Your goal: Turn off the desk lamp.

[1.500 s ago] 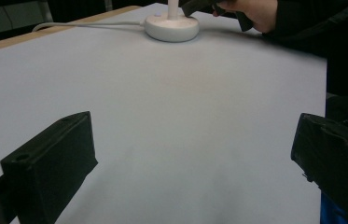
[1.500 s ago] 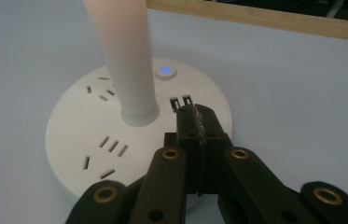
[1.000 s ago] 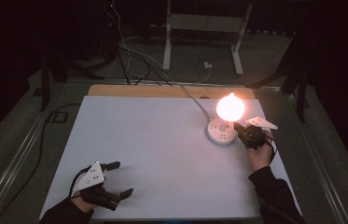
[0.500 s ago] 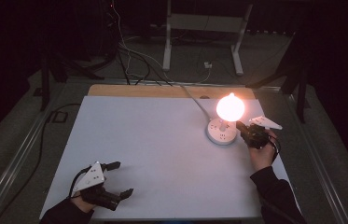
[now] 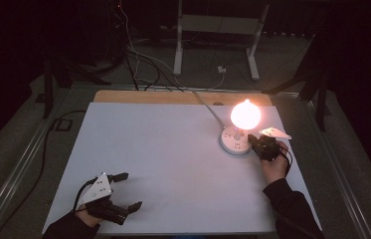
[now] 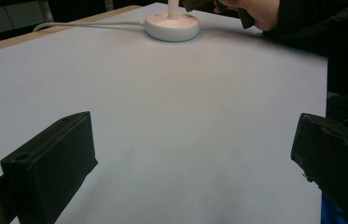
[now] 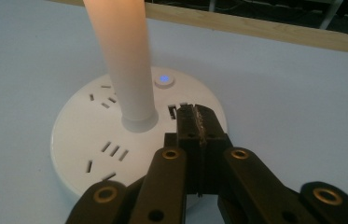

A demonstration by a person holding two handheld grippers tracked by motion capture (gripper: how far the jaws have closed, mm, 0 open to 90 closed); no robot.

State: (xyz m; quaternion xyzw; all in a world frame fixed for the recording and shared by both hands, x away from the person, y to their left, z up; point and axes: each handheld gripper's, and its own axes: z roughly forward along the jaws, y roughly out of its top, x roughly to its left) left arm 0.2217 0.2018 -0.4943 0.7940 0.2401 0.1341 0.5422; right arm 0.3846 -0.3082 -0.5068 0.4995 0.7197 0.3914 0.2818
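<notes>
A glowing bulb (image 5: 245, 115) stands on a white stem (image 7: 122, 56) rising from a round white socket base (image 5: 234, 142) at the table's right. The base (image 7: 92, 144) has several plug slots and a small button lit blue (image 7: 163, 79). My right gripper (image 5: 251, 140) is shut with nothing between its jaws. Its tips (image 7: 195, 116) hover over the base's right rim, just short of the button. My left gripper (image 5: 131, 189) rests open near the table's front left corner, its jaws (image 6: 192, 154) wide apart over bare tabletop. The base (image 6: 171, 25) lies far ahead of it.
The white tabletop (image 5: 163, 149) has a wooden strip (image 5: 173, 97) along its far edge. A white cable (image 5: 208, 108) runs from the base off the back. Dark floor, cables and a stand's legs (image 5: 215, 45) lie beyond the table.
</notes>
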